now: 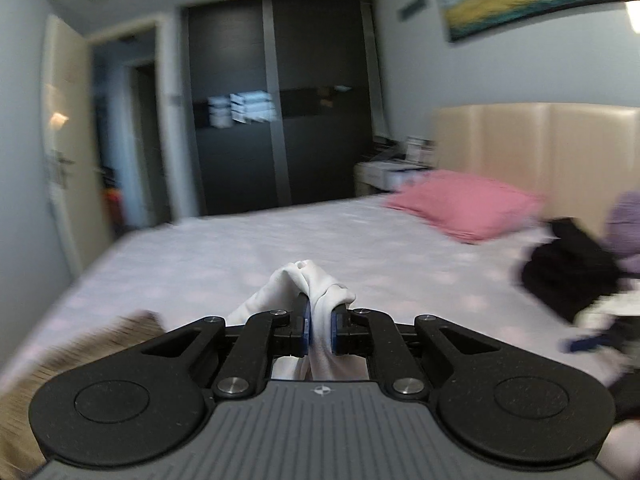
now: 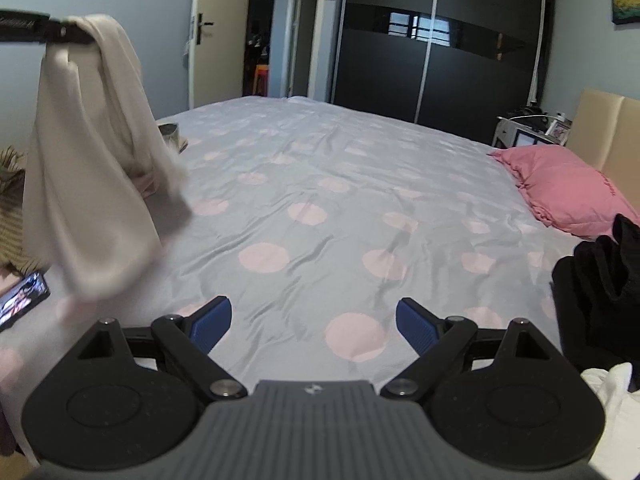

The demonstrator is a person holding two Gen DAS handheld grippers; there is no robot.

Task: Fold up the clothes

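Observation:
My left gripper (image 1: 319, 326) is shut on a bunch of white cloth (image 1: 316, 280), which bulges out above the blue pads. From the right wrist view the same white garment (image 2: 92, 160) hangs from the left gripper (image 2: 86, 34) at the upper left, lifted above the bed with its lower end blurred. My right gripper (image 2: 314, 322) stands open low over the bedspread (image 2: 320, 184), nothing between its blue pads (image 2: 210, 322).
A pink pillow (image 2: 568, 188) lies by the beige headboard (image 1: 536, 148). Black clothes (image 2: 600, 280) and a white piece (image 2: 612, 400) are piled at the right. A phone (image 2: 22, 300) and a striped garment (image 2: 12, 208) lie at the left. Dark wardrobe (image 2: 432, 40) stands beyond the bed.

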